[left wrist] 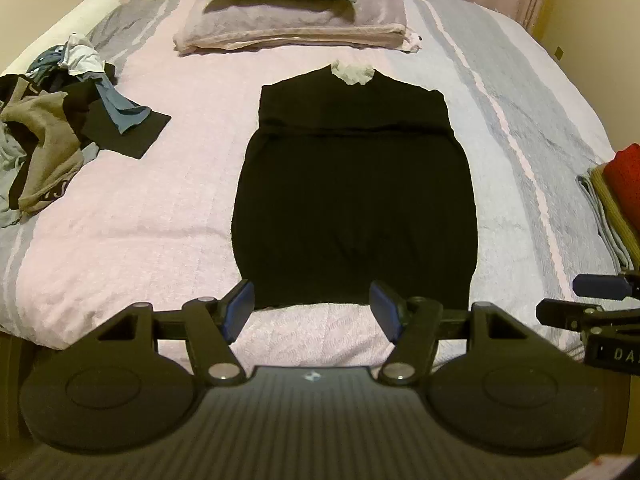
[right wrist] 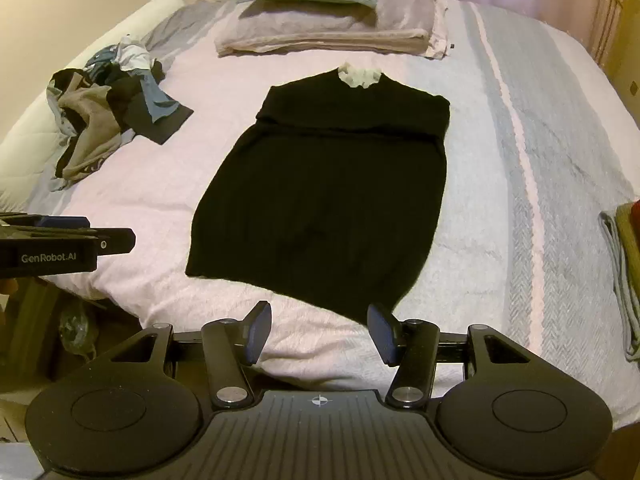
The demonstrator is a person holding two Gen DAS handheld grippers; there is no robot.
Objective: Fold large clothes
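The black garment (left wrist: 356,196) lies flat on the bed (left wrist: 120,216), collar end toward the pillows (left wrist: 288,20), its sleeves already turned in across the chest so that it forms a long, narrow panel. The hem lies at the near edge of the bed, just beyond both sets of fingertips.

The left hand-held gripper (left wrist: 312,310) hovers over the hem's left part, jaws apart and nothing between them. The right hand-held gripper (right wrist: 320,330) hangs near the hem's right corner, likewise spread and empty.

The step in hand looks to be the lengthwise fold, hem up toward the collar. To do it well, each gripper should come down on its own hem corner and pinch both layers of cloth together, not the top one alone. The two should lift evenly and carry the hem forward at the same pace, so that the fold line runs straight across. The dark fabric hides its creases, so the exact hem edge is hard to judge here. Lay the hem just short of the pale collar (left wrist: 354,74). The pile of clothes (left wrist: 52,120) on the left lies well clear.
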